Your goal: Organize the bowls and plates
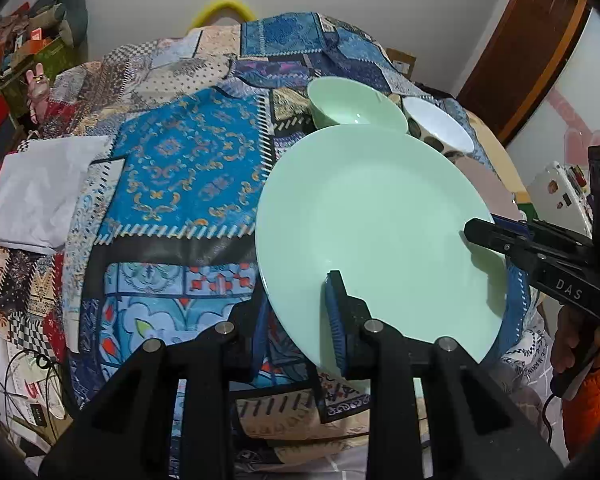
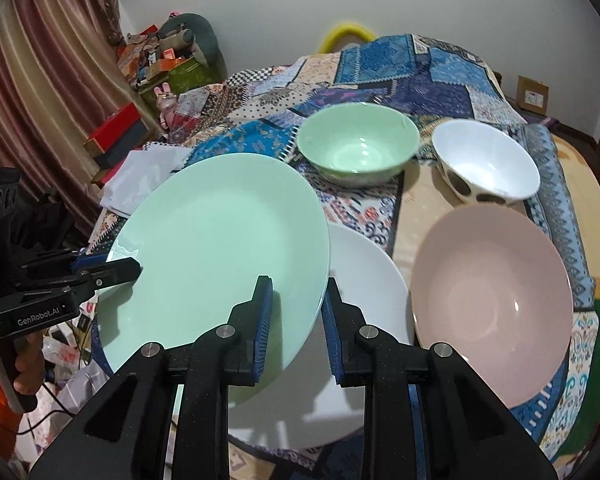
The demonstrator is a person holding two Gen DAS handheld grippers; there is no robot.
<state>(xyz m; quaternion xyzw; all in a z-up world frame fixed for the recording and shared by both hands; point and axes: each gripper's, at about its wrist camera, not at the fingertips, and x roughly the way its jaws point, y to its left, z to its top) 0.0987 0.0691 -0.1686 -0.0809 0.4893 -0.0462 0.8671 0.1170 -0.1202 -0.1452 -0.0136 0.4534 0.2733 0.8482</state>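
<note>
At the left of the right wrist view, the left gripper (image 2: 136,270) pinches the green plate (image 2: 220,248) by its edge. Low in the middle, the right gripper (image 2: 296,312) has that plate's other edge between its fingers — lifted over a white plate (image 2: 364,280). Right of it sits a pink plate (image 2: 496,300). Higher up — a green bowl (image 2: 358,144), then a white bowl (image 2: 486,164).

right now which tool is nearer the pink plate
Right. The right tool straddles the green plate's near-right rim, beside the pink plate. The left tool grips the green plate's far-left edge.
</note>
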